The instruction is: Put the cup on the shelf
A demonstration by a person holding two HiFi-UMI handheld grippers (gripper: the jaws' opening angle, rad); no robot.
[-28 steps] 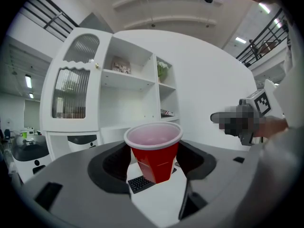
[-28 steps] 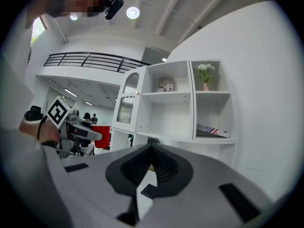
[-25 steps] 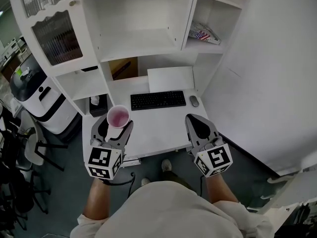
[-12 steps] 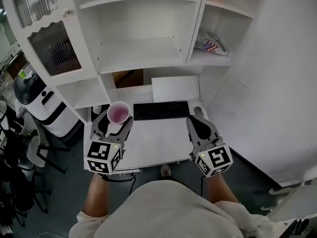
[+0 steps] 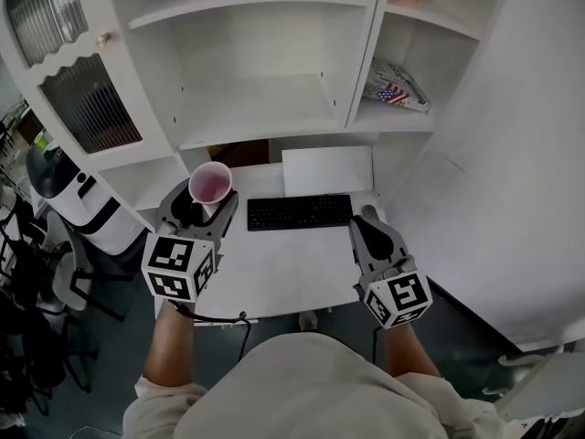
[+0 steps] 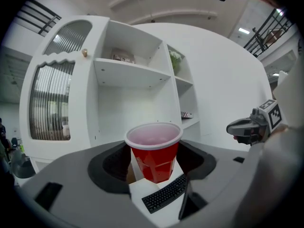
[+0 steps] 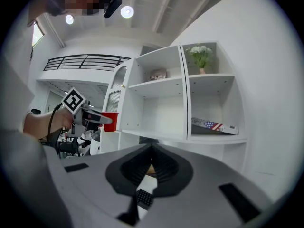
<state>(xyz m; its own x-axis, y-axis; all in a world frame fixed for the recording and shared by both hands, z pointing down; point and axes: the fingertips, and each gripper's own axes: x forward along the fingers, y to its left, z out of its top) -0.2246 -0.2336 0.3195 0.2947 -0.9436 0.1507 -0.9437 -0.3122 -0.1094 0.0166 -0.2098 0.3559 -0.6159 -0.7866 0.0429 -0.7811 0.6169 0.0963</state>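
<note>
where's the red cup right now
In the head view the red cup is at the left, held upright in the left claw, just left of the keyboard and short of the wide white shelf.

In front of you the desk [image 5: 274,277] carries the keyboard [image 5: 300,212], with a flat board [image 5: 327,169] just behind it. The shelf [image 5: 256,108] rises behind the desk. A magazine [image 5: 398,88] lies in its right compartment, and a door [image 5: 91,108] stands at its left. The cup [image 5: 210,184] sits between the jaws of your left hand-held gripper [image 5: 207,207], left of the keyboard. Your right hand-held gripper [image 5: 368,222] is at the keyboard's right end.
</note>
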